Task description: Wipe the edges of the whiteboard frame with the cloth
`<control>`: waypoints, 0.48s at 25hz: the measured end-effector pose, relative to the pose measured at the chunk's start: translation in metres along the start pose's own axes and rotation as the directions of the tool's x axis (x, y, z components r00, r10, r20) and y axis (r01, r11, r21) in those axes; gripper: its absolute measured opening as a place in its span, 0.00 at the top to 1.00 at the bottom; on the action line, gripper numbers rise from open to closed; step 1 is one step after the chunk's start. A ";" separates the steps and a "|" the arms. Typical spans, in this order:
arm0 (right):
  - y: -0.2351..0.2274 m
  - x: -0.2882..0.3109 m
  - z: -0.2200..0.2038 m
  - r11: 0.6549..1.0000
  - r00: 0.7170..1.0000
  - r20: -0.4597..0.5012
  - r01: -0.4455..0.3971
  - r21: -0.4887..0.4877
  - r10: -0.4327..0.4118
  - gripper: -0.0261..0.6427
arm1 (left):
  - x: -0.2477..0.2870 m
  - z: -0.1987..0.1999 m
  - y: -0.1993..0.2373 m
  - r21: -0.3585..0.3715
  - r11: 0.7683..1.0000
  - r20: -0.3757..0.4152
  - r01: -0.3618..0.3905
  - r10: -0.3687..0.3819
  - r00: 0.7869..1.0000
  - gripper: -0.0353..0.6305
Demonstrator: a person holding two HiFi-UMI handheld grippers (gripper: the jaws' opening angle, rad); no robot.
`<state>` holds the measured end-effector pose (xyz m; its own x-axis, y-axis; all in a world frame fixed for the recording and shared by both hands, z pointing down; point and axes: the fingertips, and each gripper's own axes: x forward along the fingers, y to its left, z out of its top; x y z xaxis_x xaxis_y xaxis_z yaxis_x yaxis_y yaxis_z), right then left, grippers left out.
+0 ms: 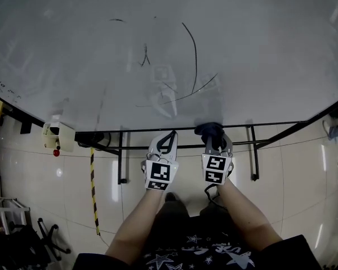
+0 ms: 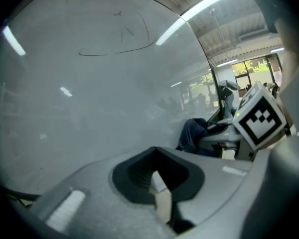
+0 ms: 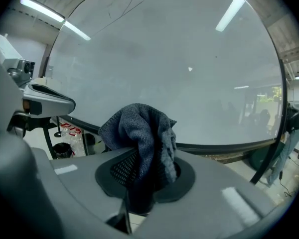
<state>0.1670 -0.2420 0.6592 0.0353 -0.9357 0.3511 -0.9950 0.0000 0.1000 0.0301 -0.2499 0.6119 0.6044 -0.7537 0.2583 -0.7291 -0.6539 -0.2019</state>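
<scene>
- The right gripper's [image 3: 144, 176] jaws are clamped on a dark grey cloth [image 3: 139, 128], which bunches up above them in a loose wad.
- The left gripper's [image 2: 157, 178] jaws are brought together with nothing between them. It takes no part in the wiping at this moment.
- In the head view the cloth [image 1: 209, 130] sits right at the bottom frame edge [image 1: 129, 130] of the whiteboard [image 1: 169, 49], roughly at mid-length. It overlaps the dark strip, but I cannot tell whether it is actually pressed on.
- The left gripper [image 1: 160, 162] hangs just beside the right gripper [image 1: 217, 156], a little below the same edge.
- Judging progress: the cloth is in hand and brought to the lower edge, so the wiping looks either just begun or part-way along this strip.
- No view shows dust, streaks or a cleaned stretch on the frame, so what has been wiped cannot be read.
- The curving side edges appear only partly and the top edge not at all. All of them probably remain to do.
- Pen strokes [image 1: 194, 49] mark the board's face, which the task does not ask to clean.
</scene>
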 end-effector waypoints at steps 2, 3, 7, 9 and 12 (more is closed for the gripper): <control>0.023 0.002 0.004 1.000 1.000 0.003 -0.004 -0.002 0.004 0.87 | -0.009 -0.007 0.019 -0.006 1.000 0.005 0.000 0.000 1.000 0.95; 0.035 0.003 0.006 1.000 1.000 0.007 -0.012 -0.010 0.012 0.87 | -0.013 -0.011 0.027 -0.007 1.000 0.005 0.000 0.000 1.000 0.95; 0.079 0.004 0.021 0.997 0.999 0.009 -0.040 -0.073 0.041 0.87 | -0.028 -0.023 0.056 -0.021 1.000 0.000 -0.004 0.004 1.000 0.95; 0.094 0.005 0.025 0.995 0.999 -0.005 -0.038 -0.090 0.038 0.87 | -0.036 -0.027 0.069 -0.028 1.000 -0.002 -0.008 0.008 1.000 0.95; 0.109 0.006 0.027 0.996 0.999 -0.027 -0.037 -0.077 0.035 0.87 | -0.044 -0.026 0.082 -0.007 1.000 0.000 -0.003 0.003 1.000 0.95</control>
<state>0.0567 -0.2567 0.6469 0.0025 -0.9253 0.3793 -0.9854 0.0622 0.1582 -0.0646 -0.2683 0.6085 0.6022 -0.7556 0.2578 -0.7332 -0.6512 -0.1959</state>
